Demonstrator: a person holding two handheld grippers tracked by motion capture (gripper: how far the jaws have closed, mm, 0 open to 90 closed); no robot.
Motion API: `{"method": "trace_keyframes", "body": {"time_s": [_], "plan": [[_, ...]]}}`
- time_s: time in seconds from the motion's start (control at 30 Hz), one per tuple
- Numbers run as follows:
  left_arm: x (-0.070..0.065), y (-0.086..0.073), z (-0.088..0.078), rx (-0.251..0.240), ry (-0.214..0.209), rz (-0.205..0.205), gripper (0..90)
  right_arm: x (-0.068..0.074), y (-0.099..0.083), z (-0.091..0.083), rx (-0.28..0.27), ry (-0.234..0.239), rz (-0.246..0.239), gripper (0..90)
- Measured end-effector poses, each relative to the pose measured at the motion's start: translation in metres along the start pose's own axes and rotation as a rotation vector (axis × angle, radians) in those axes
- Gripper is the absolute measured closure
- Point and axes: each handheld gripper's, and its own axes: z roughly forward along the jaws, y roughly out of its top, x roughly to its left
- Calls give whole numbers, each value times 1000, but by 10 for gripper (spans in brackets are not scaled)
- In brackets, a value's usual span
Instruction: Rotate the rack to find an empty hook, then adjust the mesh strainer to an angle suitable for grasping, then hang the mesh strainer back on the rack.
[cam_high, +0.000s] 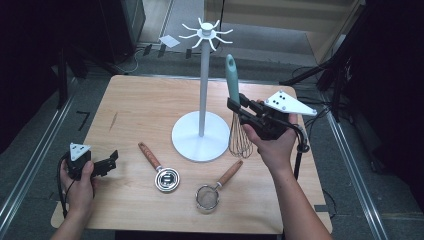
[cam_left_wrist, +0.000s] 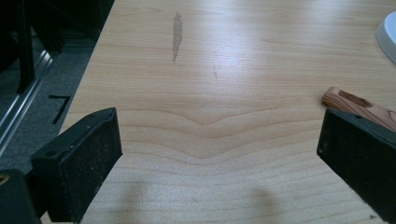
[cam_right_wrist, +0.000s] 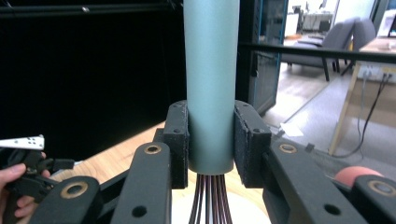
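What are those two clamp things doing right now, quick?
Left gripper: open, nothing between its jaws, low over the wooden table.
Right gripper: closed on the teal handle of the wire whisk, held upright beside the white hook stand.

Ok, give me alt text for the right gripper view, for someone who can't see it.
The right gripper clamps its two black jaws on the teal handle of an upright whisk, whose wires hang below the pads. The wooden table lies beneath, with the left gripper in a hand at the lower left edge.
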Motion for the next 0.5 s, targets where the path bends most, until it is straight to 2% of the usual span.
{"method": "trace_keyframes", "body": {"time_s": [0.27,0.5], "plan": [[0,0,0,2,-1,7,2,13,11,1,-37,27,-23,712],[0,0,0,4,-2,5,2,17,18,5,-53,52,-5,712]]}}
